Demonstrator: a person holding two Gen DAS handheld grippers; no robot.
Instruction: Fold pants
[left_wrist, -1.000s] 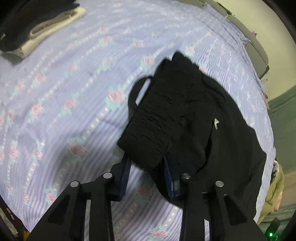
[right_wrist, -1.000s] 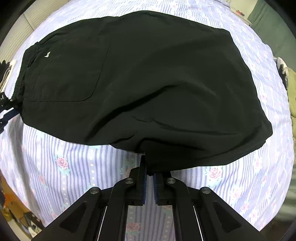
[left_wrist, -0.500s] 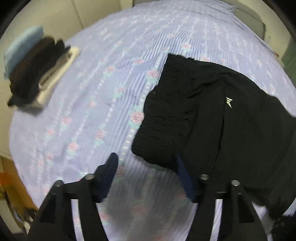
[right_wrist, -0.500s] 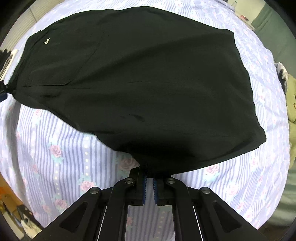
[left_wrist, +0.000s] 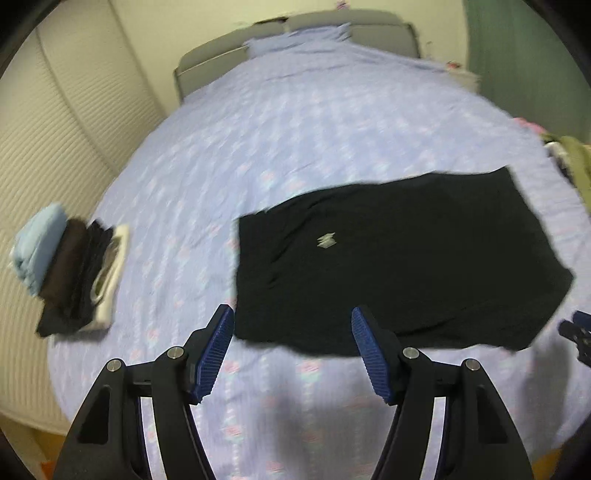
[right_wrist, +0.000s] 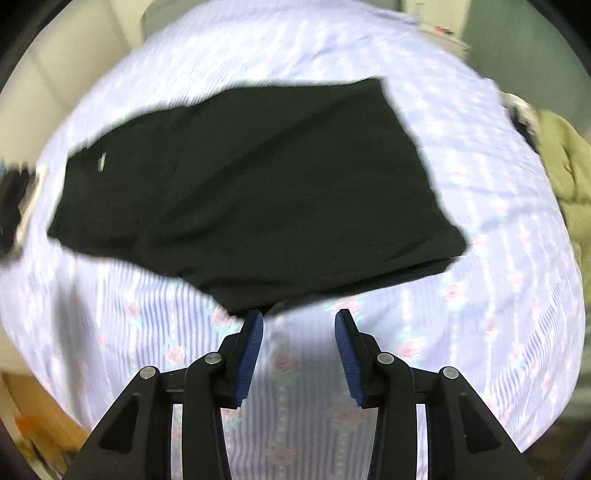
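The black pants (left_wrist: 399, 273) lie folded flat on the flowered bedsheet (left_wrist: 295, 147), just ahead of the left gripper (left_wrist: 292, 332) and the right gripper (right_wrist: 299, 334), both spread wide and holding nothing, with stacked clothes (left_wrist: 70, 269) far left.

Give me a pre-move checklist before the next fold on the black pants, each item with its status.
1. Left gripper open and empty: ok.
2. Right gripper open and empty: ok.
3. Black pants lying flat on the bed sheet: ok, though the near edge shows layers not quite flush.
4. Pants clear of the folded clothes stack: ok.
5. Pants clear of the green garment: ok.
6. Fine wrinkles: cannot tell, both views are blurred.
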